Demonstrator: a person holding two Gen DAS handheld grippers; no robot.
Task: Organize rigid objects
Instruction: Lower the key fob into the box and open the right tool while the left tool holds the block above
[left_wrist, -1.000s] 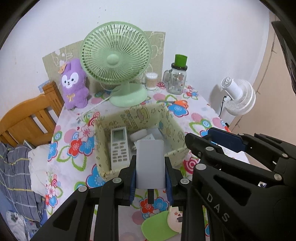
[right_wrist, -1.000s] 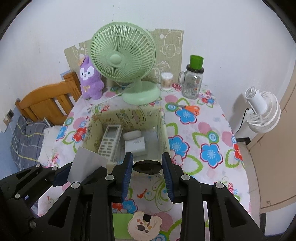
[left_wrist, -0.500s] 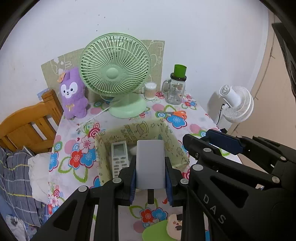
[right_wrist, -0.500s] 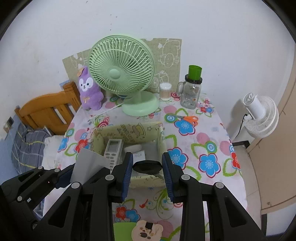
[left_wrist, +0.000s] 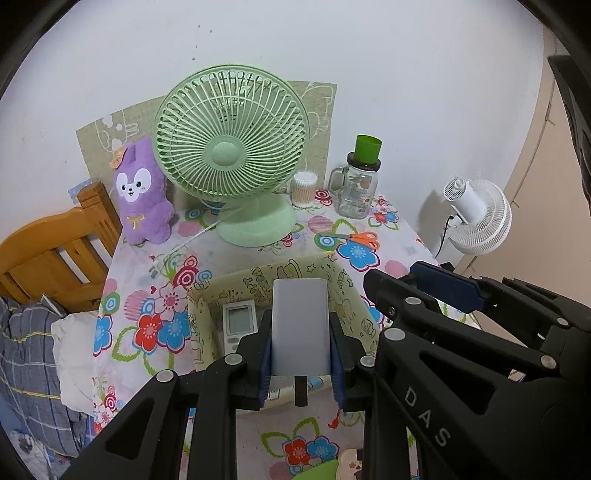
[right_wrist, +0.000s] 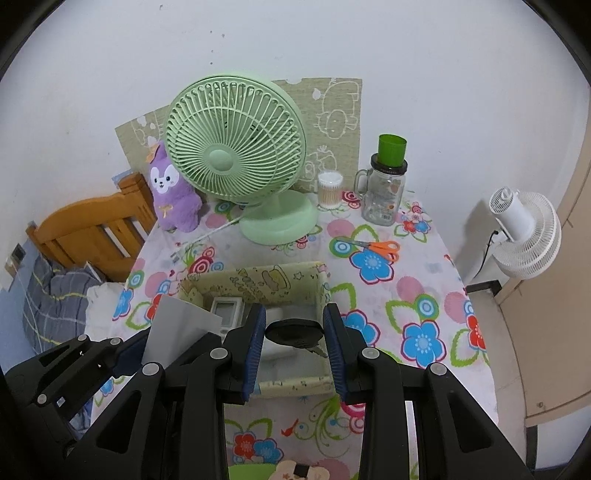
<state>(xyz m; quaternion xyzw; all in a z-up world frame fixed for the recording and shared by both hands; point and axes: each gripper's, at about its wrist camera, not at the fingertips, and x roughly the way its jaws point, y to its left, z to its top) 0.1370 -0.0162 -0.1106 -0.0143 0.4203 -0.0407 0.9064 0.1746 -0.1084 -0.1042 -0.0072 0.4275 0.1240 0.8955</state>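
A yellow patterned box (left_wrist: 258, 277) stands on the flowered tablecloth, with a white remote (left_wrist: 240, 325) lying inside at its left. My left gripper (left_wrist: 300, 325) is shut on a flat pale grey slab (left_wrist: 299, 302), held upright above the box's near side. My right gripper (right_wrist: 294, 325) is shut on a black key fob (right_wrist: 295, 330), its metal key sticking out to the right, over the box (right_wrist: 251, 277). The remote (right_wrist: 225, 308) shows there too. The two grippers hang side by side, and the slab (right_wrist: 177, 325) appears at the lower left of the right wrist view.
A green table fan (left_wrist: 231, 155), purple plush (left_wrist: 142, 195), cotton-swab jar (left_wrist: 304, 188), glass mug jar with green cup (left_wrist: 360, 184) and orange scissors (left_wrist: 354, 238) line the table's far part. A white floor fan (left_wrist: 476, 218) stands right, a wooden bed frame (left_wrist: 48, 254) left.
Both grippers have drawn back from the table and risen slightly, so the box and fan sit lower and smaller in view. Each keeps its grip.
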